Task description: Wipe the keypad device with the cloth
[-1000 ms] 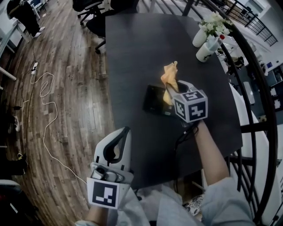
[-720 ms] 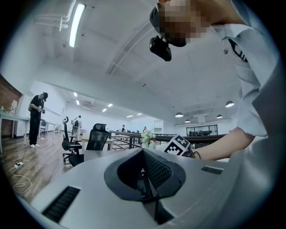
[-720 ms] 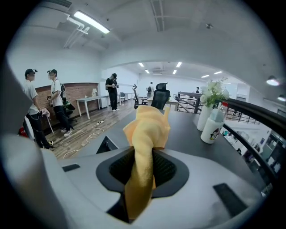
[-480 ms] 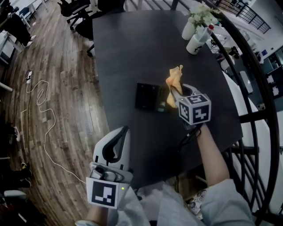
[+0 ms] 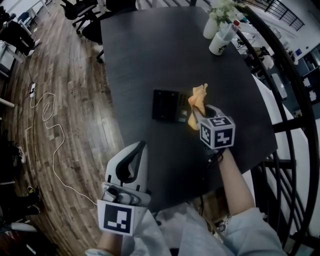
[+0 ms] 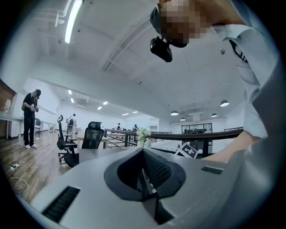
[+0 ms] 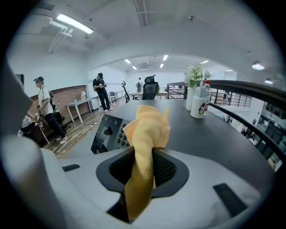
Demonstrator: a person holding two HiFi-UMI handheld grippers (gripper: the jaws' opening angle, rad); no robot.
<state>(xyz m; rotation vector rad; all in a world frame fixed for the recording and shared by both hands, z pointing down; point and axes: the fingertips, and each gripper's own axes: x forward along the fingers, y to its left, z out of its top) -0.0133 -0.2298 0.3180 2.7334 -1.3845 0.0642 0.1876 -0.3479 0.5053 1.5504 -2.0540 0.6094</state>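
Note:
The black keypad device (image 5: 165, 106) lies on the dark table (image 5: 150, 50); in the right gripper view the keypad (image 7: 108, 132) is left of and ahead of the jaws. My right gripper (image 5: 196, 114) is shut on a yellow cloth (image 5: 197, 101), which stands bunched up out of the jaws at the keypad's right edge. The cloth (image 7: 145, 134) fills the middle of the right gripper view. I cannot tell whether it touches the keypad. My left gripper (image 5: 140, 148) is shut and empty, held off the table's near left corner and away from the keypad; its jaws (image 6: 144, 156) hold nothing.
Two white vessels with flowers (image 5: 219, 31) stand at the table's far right. A black railing (image 5: 292, 95) curves along the right side. Office chairs (image 5: 87, 12) stand beyond the table, and a white cable (image 5: 47, 117) lies on the wooden floor. People stand in the background (image 7: 99, 89).
My right gripper with the cloth has drawn from over the keypad's right part to its right edge, nearer to me. The head view has shifted. The left gripper has stayed put.

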